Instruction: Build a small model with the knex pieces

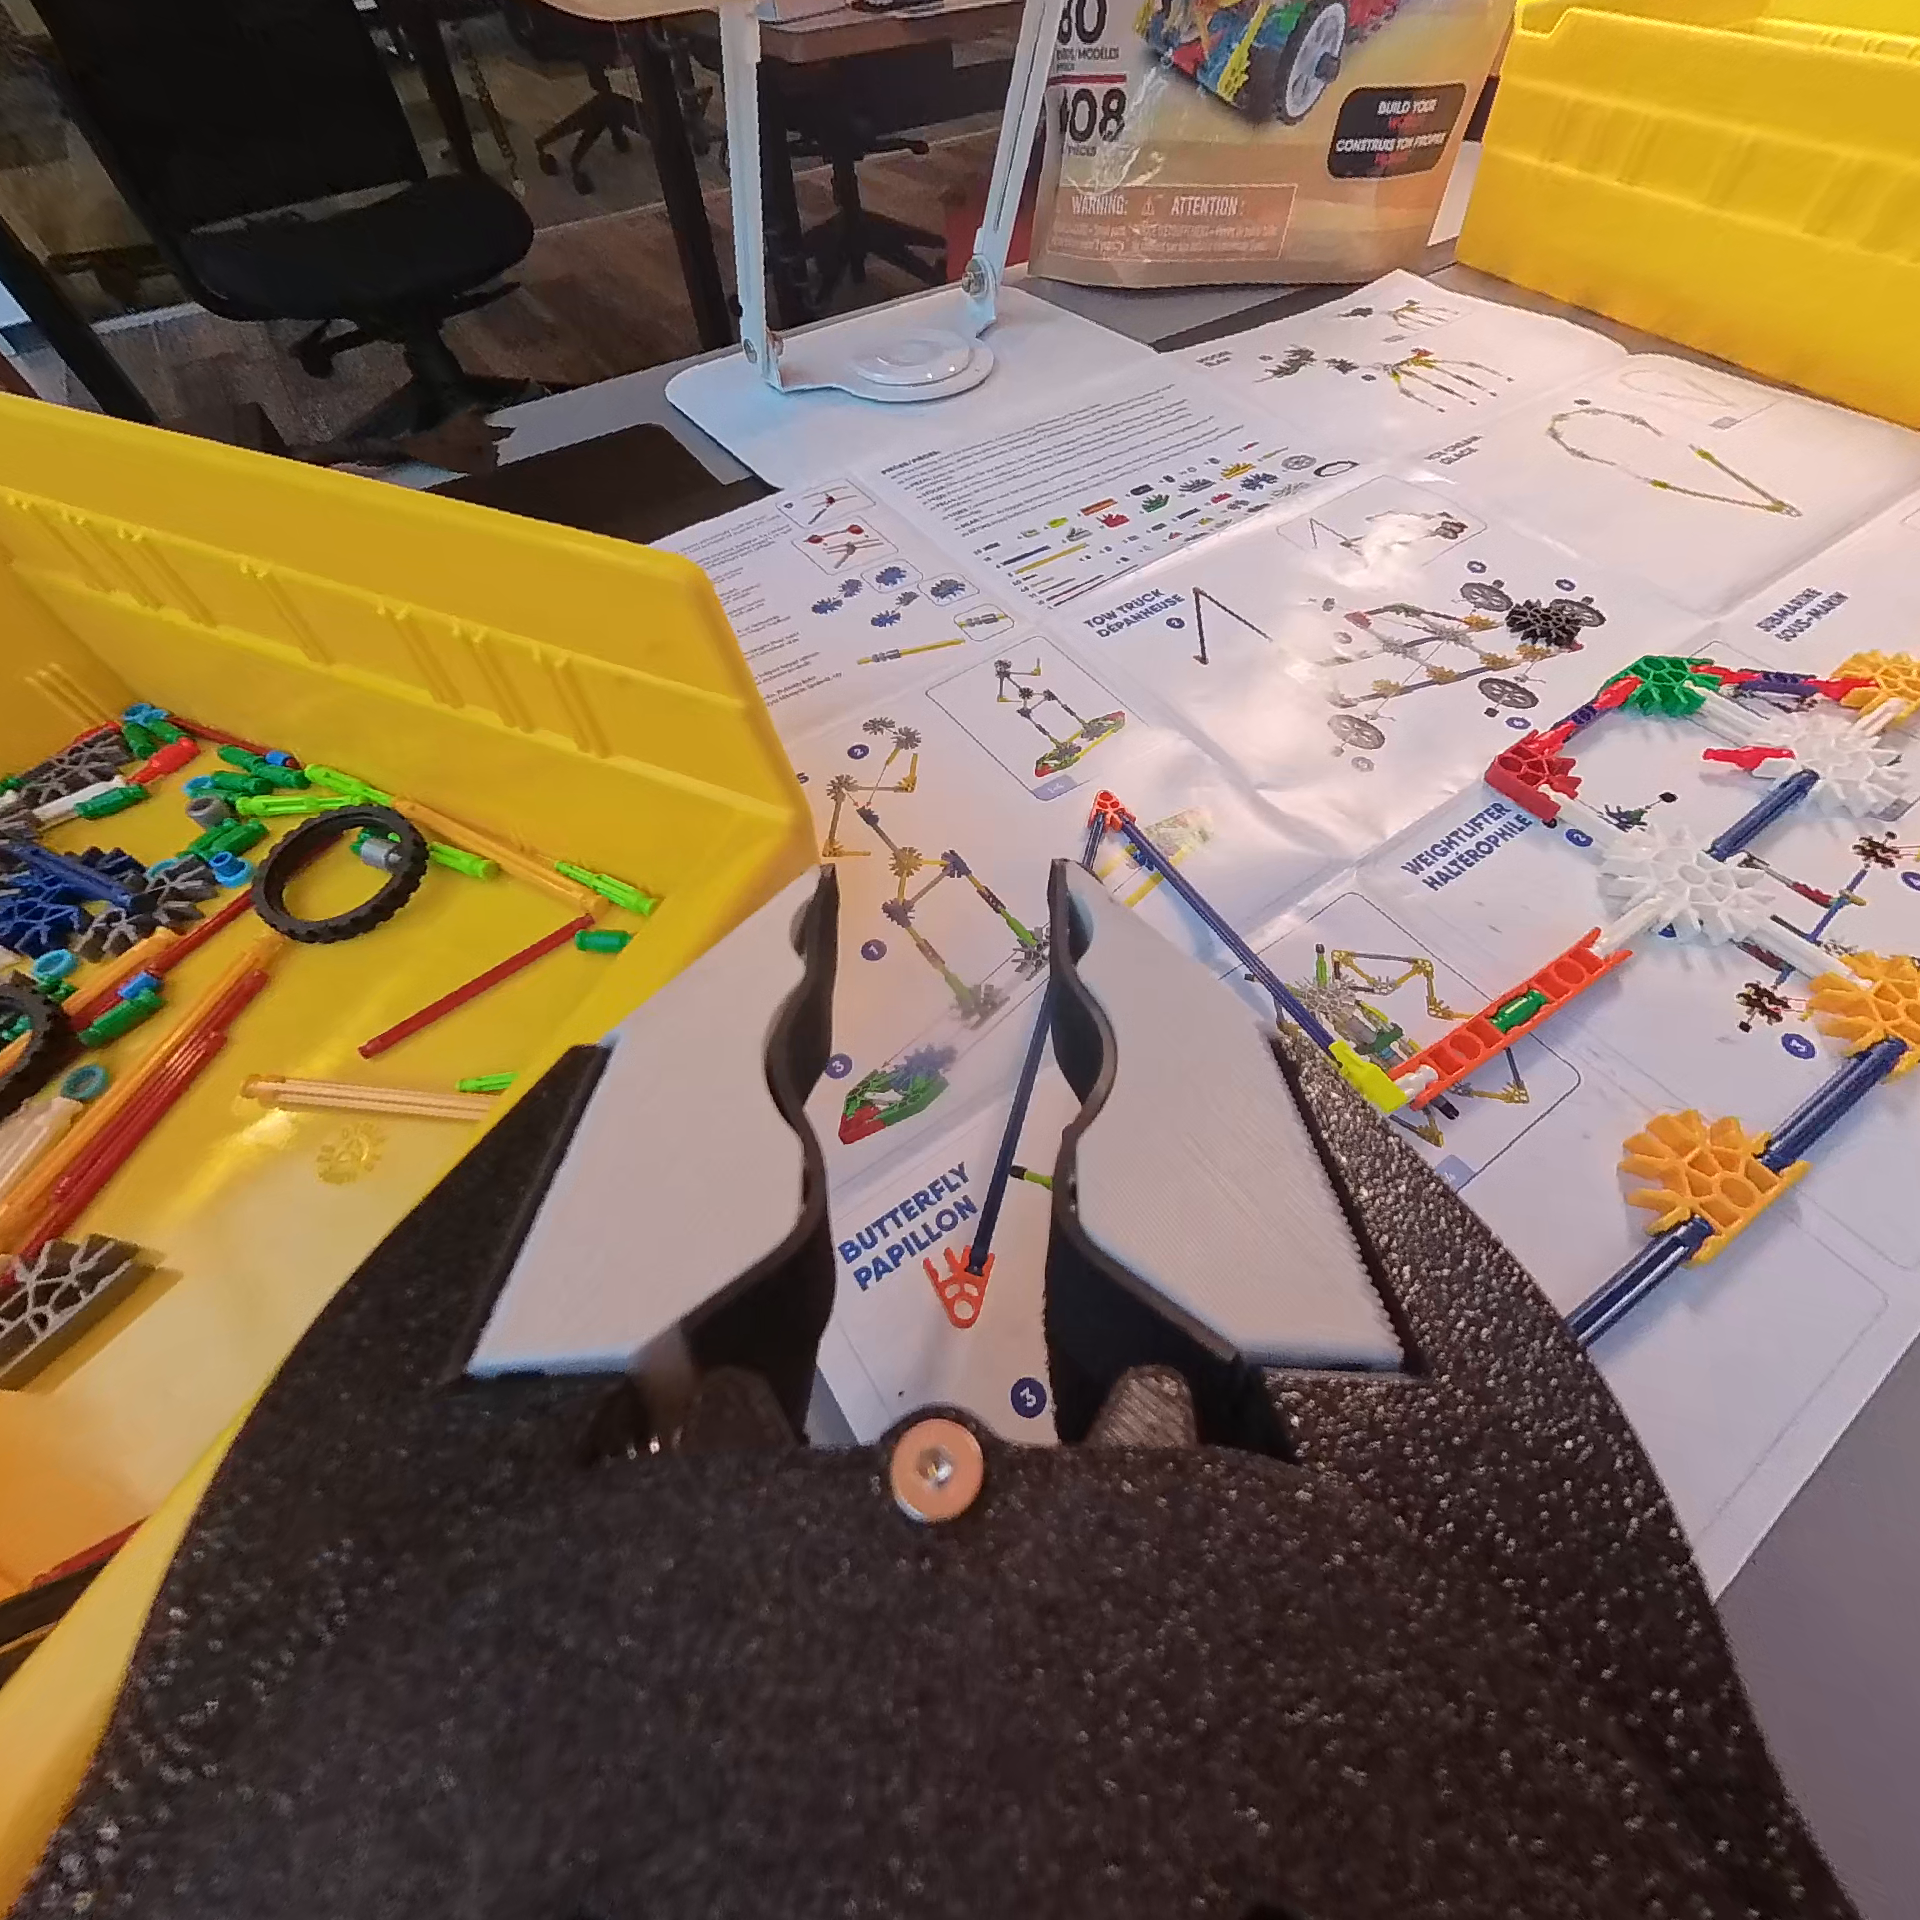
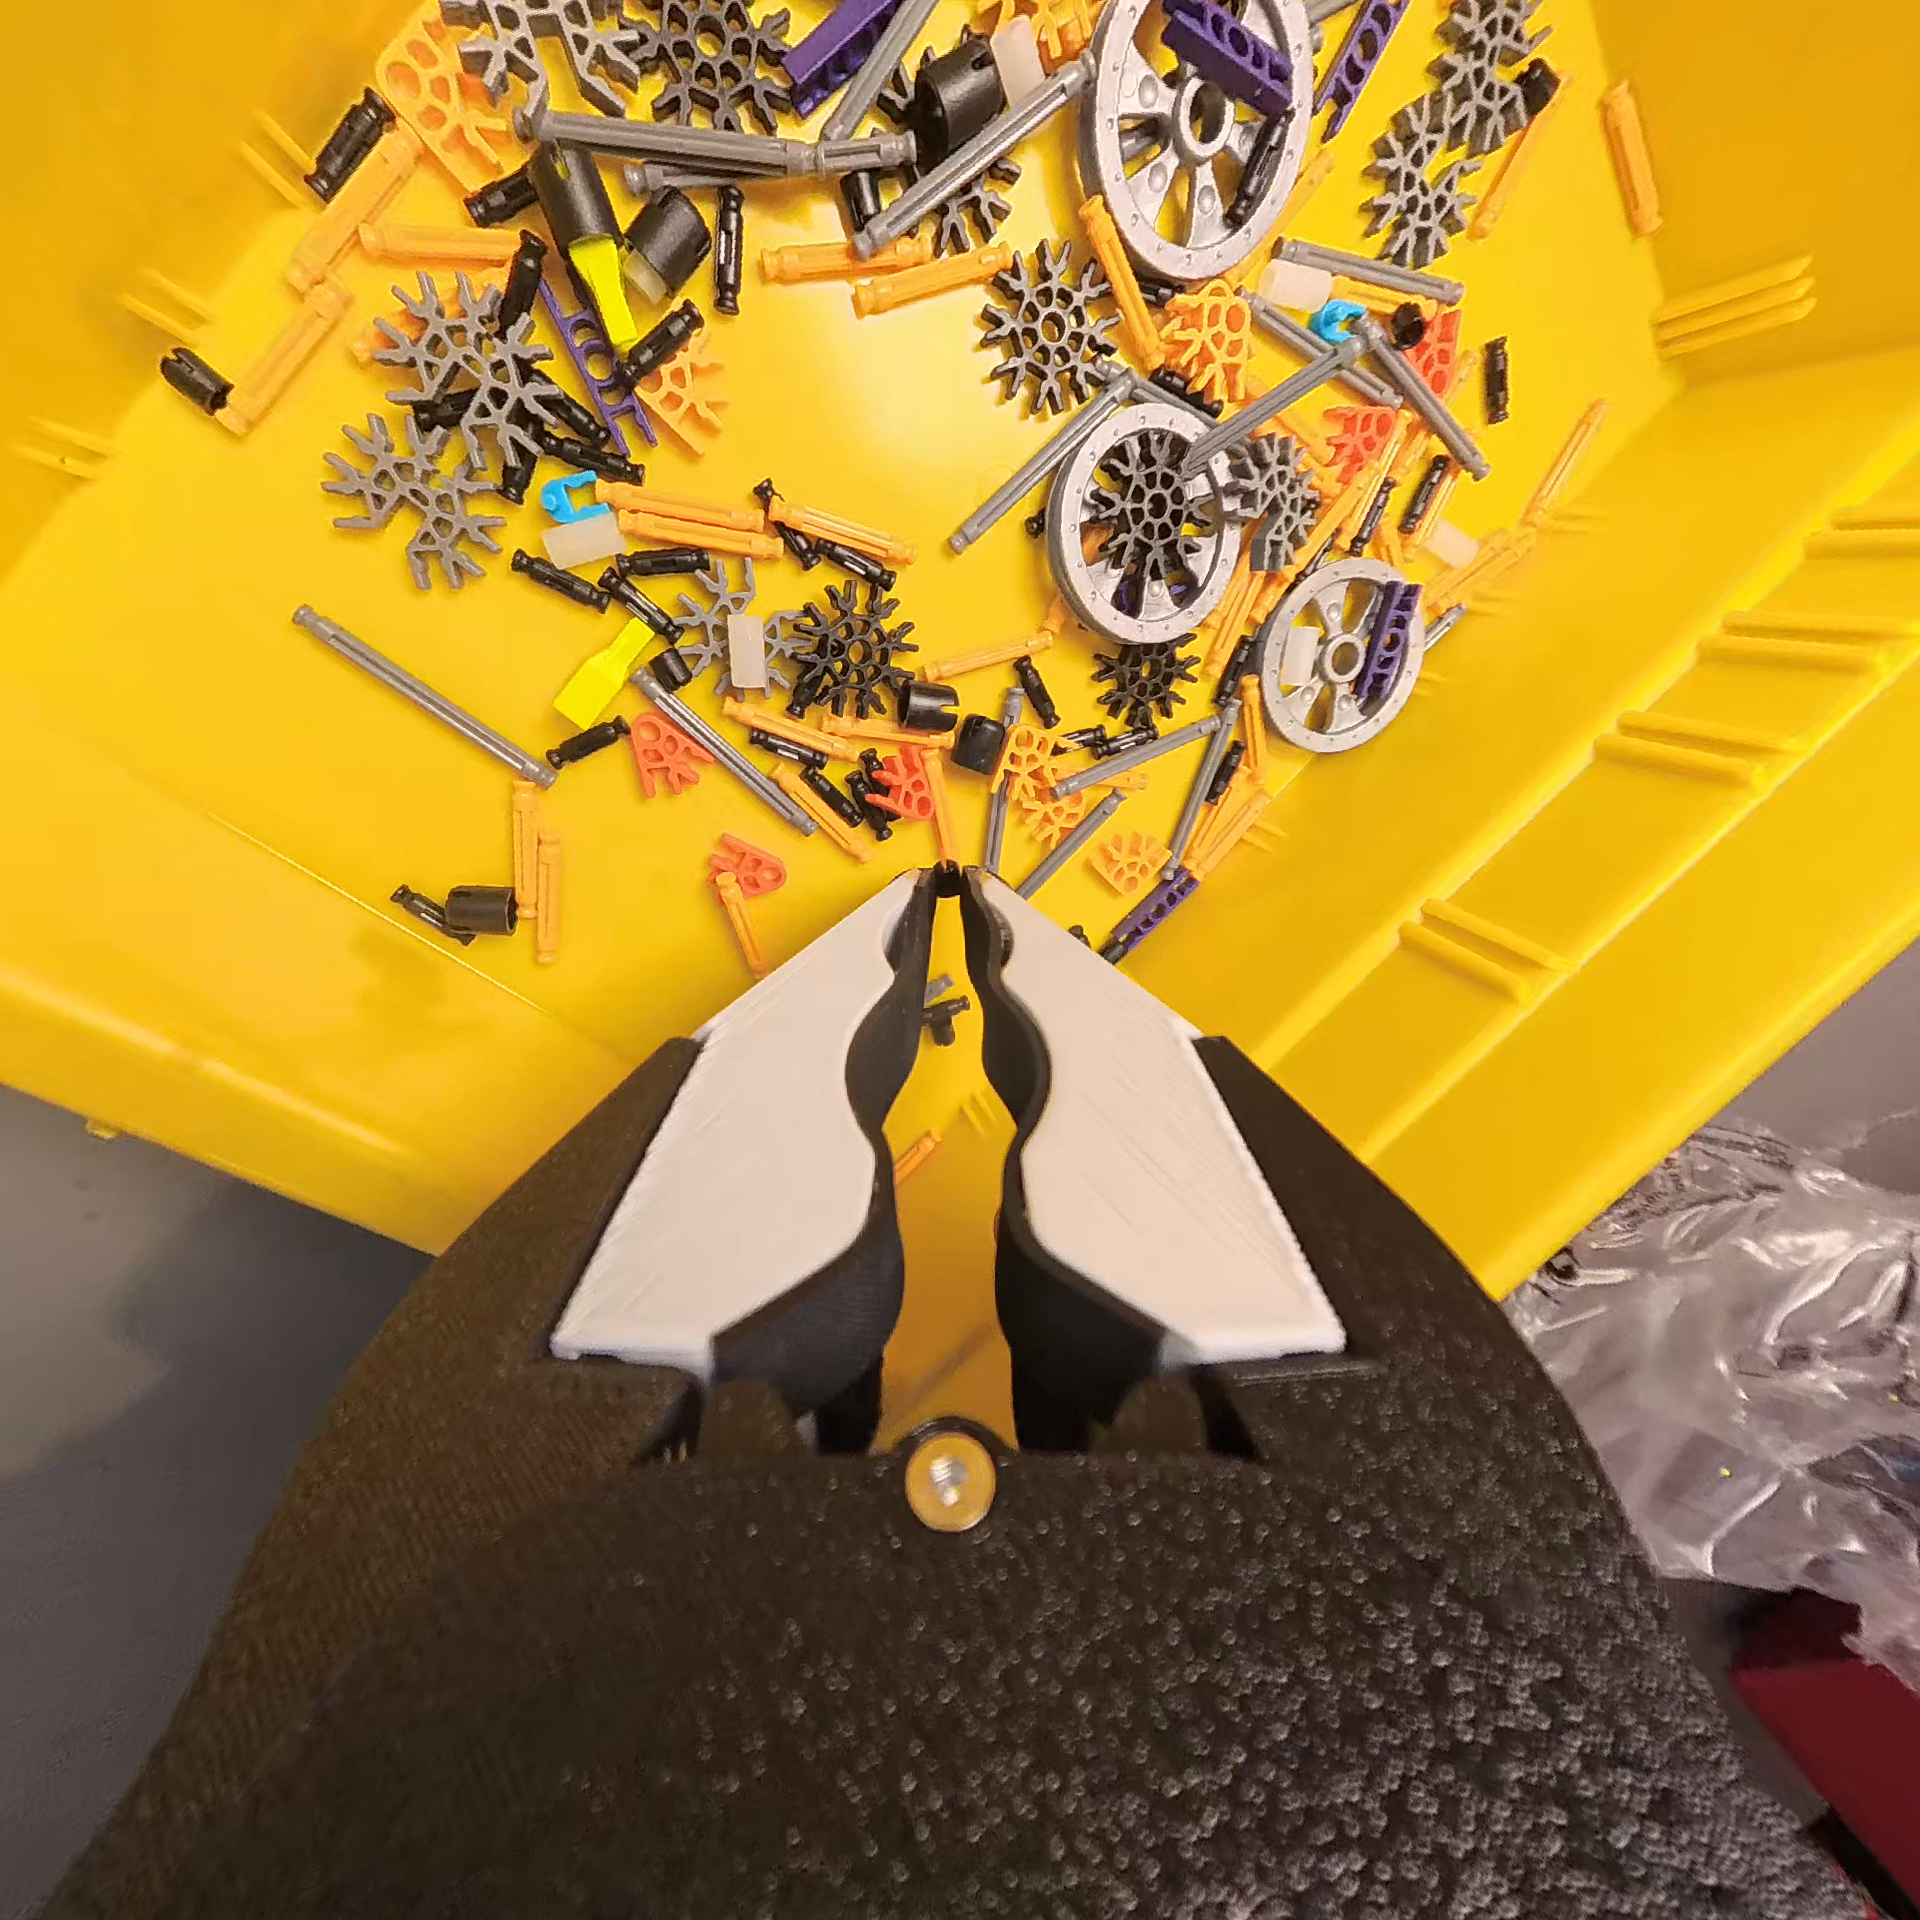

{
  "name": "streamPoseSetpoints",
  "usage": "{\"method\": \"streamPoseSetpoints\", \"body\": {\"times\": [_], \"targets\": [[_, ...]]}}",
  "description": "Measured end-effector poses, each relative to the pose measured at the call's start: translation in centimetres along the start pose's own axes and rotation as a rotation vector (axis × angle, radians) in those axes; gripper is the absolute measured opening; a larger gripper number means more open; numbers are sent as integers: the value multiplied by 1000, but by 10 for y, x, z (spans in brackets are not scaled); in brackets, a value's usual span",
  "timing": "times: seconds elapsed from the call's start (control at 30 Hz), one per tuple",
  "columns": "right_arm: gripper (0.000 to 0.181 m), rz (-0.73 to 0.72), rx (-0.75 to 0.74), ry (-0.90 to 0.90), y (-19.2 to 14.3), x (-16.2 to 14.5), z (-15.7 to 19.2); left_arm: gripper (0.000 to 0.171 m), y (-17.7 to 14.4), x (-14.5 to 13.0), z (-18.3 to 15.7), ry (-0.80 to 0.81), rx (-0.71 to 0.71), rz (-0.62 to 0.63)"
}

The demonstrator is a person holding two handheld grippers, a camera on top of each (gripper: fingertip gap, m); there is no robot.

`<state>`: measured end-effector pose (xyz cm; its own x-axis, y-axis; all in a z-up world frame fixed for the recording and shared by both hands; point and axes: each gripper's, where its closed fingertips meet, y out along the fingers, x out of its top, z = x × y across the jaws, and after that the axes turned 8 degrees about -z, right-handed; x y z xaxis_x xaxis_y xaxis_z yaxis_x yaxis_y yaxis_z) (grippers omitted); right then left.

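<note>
Ahead of the right hand-held gripper (image 2: 948, 883), three silver wheels (image 2: 1195, 135) lie in one yellow bin (image 2: 208, 987). Left of the left hand-held gripper (image 1: 940, 883), a second bin (image 1: 416, 623) holds one whole black tyre (image 1: 340, 875). To its right lie two white snowflake connectors (image 1: 1683, 883).

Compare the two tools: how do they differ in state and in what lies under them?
The left tool is open and empty; the right tool is shut on a small black piece. The left hangs over the instruction sheet, the right over a yellow bin of loose parts. Both have white fingers with black pads.
</note>
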<state>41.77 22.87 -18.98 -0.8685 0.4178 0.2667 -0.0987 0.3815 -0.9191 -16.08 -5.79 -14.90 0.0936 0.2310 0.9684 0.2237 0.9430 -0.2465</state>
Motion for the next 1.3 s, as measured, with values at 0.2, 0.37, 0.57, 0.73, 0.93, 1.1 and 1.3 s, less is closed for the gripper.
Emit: {"method": "streamPoseSetpoints", "body": {"times": [0.2, 0.37, 0.57, 0.73, 0.93, 1.1, 1.3], "targets": [[4, -35, -11, 10, -2, 3, 1, 38, 0, 0, 0, 7, 2, -1], [4, -75, -14, 31, -4, 6, 1, 38, 1, -1, -1, 10, 1, 7], [4, -114, -5, 71, -5, 10, 2, 38, 2, -3, -1, 6, 0, 20], [4, -141, 11, 92, -6, 13, 4, 38, 3, -4, -1, 7, -1, 28], [4, -230, 88, 177, -11, 25, 12, 38, 4, -5, -1, 9, -3, 32], [4, -460, 312, 387, -35, 53, 26, 38, 3, -5, -2, 12, -6, 33], [4, -793, 576, 465, -88, 81, 39, 38, 4, -7, -3, 25, -4, 42]]}}
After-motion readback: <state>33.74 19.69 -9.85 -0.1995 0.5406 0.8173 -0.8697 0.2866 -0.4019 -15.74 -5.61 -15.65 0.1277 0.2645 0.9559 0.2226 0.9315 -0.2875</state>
